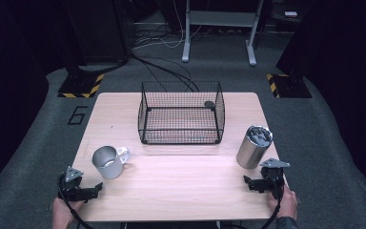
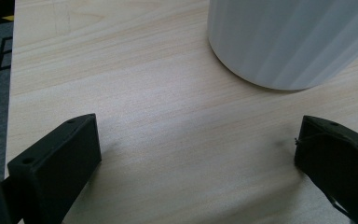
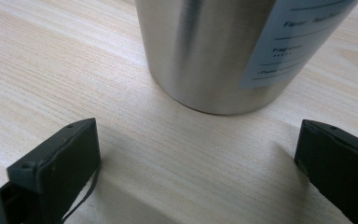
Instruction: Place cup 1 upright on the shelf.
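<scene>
1. Left tongs (image 1: 96, 187) sit low at the near left corner of the desk (image 1: 181, 191), held by a hand (image 1: 63, 213). Their jaws are wide apart and hold nothing.
2. Just past the left tongs stands a shiny metal mug (image 1: 107, 162) with a handle. It tips a little, and its open mouth faces the near side. In the left gripper view the mug (image 2: 289, 42) is close ahead of the jaws, a bit to the right, and not touching them.
3. Right tongs (image 1: 248, 181) sit at the near right corner of the desk, held by the other hand (image 1: 284, 202). Their jaws are wide apart too, with nothing between them.
4. A tall steel cup (image 1: 253, 147) with a lid stands upright just past the right tongs. In the right gripper view the steel cup (image 3: 200, 56) has a pale label with small writing, and it stands near the jaws but not between them.
5. A black wire basket (image 1: 181, 136) sits in the middle of the desk, farther back. A small dark round thing (image 1: 209, 104) lies at its far right corner.
6. The mug and the steel cup are well apart, one on each side of the basket.
</scene>
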Motion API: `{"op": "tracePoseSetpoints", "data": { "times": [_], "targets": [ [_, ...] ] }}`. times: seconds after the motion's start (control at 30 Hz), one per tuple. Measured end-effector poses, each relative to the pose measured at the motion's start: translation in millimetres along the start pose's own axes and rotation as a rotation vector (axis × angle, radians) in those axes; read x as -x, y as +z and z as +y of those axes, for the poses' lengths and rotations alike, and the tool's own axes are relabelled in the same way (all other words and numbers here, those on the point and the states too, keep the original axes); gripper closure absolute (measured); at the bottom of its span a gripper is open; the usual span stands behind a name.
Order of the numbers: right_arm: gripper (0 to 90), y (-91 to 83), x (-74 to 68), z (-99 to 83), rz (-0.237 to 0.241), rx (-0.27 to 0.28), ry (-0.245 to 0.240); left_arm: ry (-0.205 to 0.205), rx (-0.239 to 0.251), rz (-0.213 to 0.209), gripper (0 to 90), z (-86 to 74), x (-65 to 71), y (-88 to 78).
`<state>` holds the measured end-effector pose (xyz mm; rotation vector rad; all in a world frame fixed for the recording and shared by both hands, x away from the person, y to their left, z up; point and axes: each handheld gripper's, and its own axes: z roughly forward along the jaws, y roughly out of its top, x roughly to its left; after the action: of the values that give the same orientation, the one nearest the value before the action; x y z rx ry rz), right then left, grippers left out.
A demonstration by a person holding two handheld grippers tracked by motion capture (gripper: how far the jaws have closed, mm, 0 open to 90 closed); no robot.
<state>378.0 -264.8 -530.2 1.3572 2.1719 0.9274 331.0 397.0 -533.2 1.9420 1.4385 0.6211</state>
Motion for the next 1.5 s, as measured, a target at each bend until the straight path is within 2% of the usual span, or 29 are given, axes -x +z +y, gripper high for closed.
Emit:
{"op": "tracePoseSetpoints", "data": {
  "times": [0.27, 0.3, 0.5, 0.63, 0.7, 0.9, 0.93, 1.1, 1.13, 1.17, 1.2, 1.23, 1.27, 1.3, 1.5],
  "targets": [
    [0.0, 0.1, 0.5, 0.2, 0.002, 0.000, -0.006, -0.033, -0.007, 0.028, 0.1, 5.2, 4.8, 4.4],
    [0.0, 0.1, 0.5, 0.2, 0.002, 0.000, -0.006, -0.038, 0.000, 0.043, 0.1, 6.2, 6.7, 6.2],
    [0.0, 0.2, 0.3, 0.5, -0.002, 0.000, -0.009, -0.045, 0.002, 0.040, 0.1, 6.5, 7.3, 6.9],
    [0.0, -0.5, -1.4, -0.1, -0.012, -0.004, 0.010, -0.036, 0.004, 0.032, 0.2, 7.0, 6.4, 7.6],
    [0.0, -1.6, -4.6, -1.4, -0.041, -0.001, 0.037, -0.031, 0.007, 0.032, 0.1, 7.3, 6.0, 8.0],
    [0.0, -3.9, -5.7, -3.7, -0.050, 0.002, 0.047, -0.041, 0.003, 0.036, 0.1, 9.1, 6.1, 9.7],
    [0.0, -4.7, -3.7, -4.5, -0.044, 0.004, 0.018, -0.044, 0.001, 0.041, 0.1, 9.6, 6.1, 10.1],
    [0.0, -7.4, -4.4, -5.4, -0.059, -0.009, 0.030, -0.048, 0.002, 0.044, 0.0, 11.2, 5.5, 11.9],
    [0.0, -7.5, -5.1, -5.1, -0.066, -0.006, 0.038, -0.060, 0.002, 0.053, 0.0, 12.0, 5.5, 12.7],
    [0.0, -8.3, -4.0, -3.6, -0.075, -0.021, 0.016, -0.074, 0.002, 0.069, 0.0, 12.7, 4.6, 13.3],
    [0.0, -8.7, -3.6, -3.1, -0.076, -0.025, 0.016, -0.079, 0.004, 0.069, 0.0, 12.8, 4.5, 13.7],
    [0.0, -9.5, -3.2, -1.7, -0.065, -0.024, 0.036, -0.080, 0.004, 0.070, 0.0, 12.9, 4.5, 13.8],
    [0.0, -9.5, -3.2, -1.7, -0.065, -0.024, 0.036, -0.080, 0.004, 0.070, 0.0, 12.9, 4.5, 13.8],
    [0.0, -14.6, -0.8, 2.1, -0.040, -0.008, 0.082, -0.076, 0.005, 0.076, 0.1, 13.3, 4.3, 14.1],
    [0.0, -32.4, 2.6, 16.9, -0.025, 0.050, 0.108, -0.074, -0.002, 0.087, 0.1, 14.2, 4.6, 14.5]
  ]
}}
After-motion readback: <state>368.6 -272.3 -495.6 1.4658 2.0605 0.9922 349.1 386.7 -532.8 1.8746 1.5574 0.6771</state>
